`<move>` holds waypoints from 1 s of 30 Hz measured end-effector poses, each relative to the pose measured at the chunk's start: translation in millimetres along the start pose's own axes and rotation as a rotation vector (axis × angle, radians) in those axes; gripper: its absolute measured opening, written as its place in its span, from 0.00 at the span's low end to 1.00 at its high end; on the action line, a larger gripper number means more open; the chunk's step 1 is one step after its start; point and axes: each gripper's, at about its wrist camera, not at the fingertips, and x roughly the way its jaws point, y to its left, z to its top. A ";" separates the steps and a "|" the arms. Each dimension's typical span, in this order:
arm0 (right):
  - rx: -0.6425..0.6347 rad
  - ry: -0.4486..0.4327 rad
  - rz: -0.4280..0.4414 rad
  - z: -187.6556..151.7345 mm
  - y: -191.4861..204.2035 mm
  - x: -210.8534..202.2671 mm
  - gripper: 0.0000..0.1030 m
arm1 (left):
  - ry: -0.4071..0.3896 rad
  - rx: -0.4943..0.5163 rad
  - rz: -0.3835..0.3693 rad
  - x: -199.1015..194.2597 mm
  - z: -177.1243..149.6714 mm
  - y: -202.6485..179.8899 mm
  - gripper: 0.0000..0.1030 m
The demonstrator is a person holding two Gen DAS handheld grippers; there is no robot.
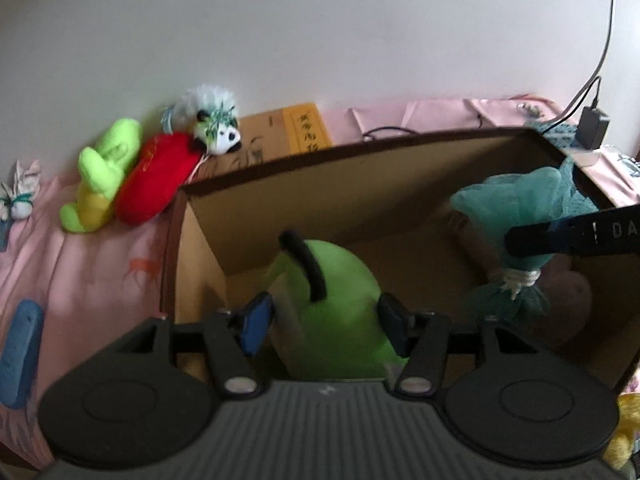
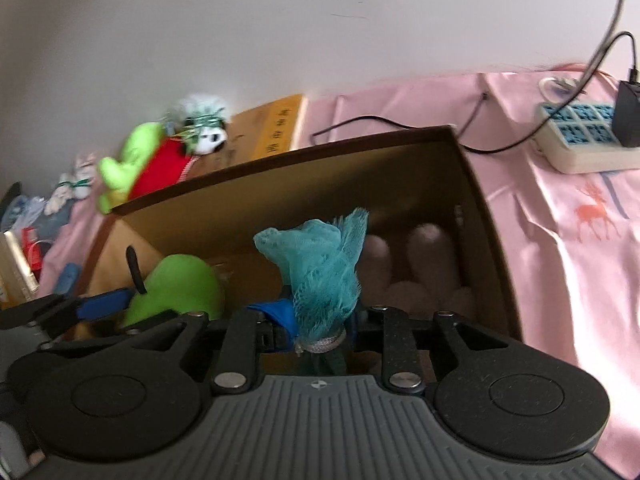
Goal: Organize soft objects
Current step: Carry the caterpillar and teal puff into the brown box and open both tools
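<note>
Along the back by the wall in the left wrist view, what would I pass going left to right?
Small white toy → lime green plush → red plush → panda toy → brown and yellow book → black charger.
</note>
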 end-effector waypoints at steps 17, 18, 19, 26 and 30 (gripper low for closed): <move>0.172 -0.157 0.162 -3.2 -18.7 -49.4 0.15 | -0.133 -0.173 0.017 -59.2 -9.3 29.5 0.69; 0.168 -0.166 0.173 -4.6 -17.0 -55.6 0.15 | -0.140 -0.190 0.015 -66.5 -11.8 32.0 0.69; 0.162 -0.181 0.186 -6.8 -13.6 -64.0 0.15 | -0.147 -0.201 0.016 -72.2 -13.6 33.2 0.69; 0.160 -0.245 0.280 -28.4 2.2 -106.8 0.15 | -0.185 -0.261 0.027 -113.6 -26.6 31.5 0.69; 0.156 -0.268 0.328 -44.5 2.4 -128.2 0.15 | -0.205 -0.244 0.037 -136.9 -35.6 18.8 0.69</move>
